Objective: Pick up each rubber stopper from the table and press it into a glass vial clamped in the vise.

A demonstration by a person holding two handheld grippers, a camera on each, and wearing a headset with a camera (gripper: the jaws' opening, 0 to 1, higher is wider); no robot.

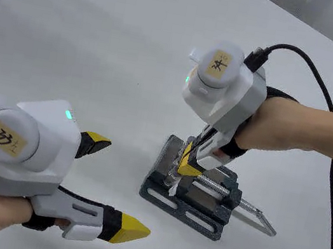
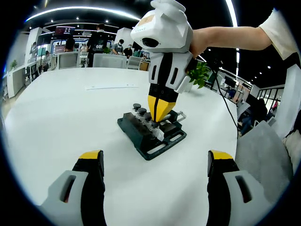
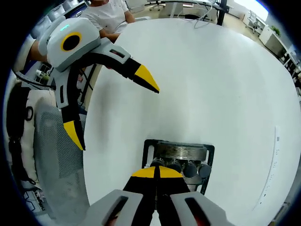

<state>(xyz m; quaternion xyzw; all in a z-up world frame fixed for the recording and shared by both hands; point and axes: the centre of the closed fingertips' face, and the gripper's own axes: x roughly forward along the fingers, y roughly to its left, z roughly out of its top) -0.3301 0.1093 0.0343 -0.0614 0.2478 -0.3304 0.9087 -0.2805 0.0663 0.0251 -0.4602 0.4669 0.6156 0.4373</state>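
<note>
Touching clamped vials, R gripper closed.

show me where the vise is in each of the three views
Head view: the vise sits lower centre-right, under the right gripper.
Left gripper view: the vise is in the middle of the picture, on the white table.
Right gripper view: the vise is low centre, just past the yellow tips.
Shared landmark: the right gripper's yellow tips, down at the row of vials in the vise.
</note>
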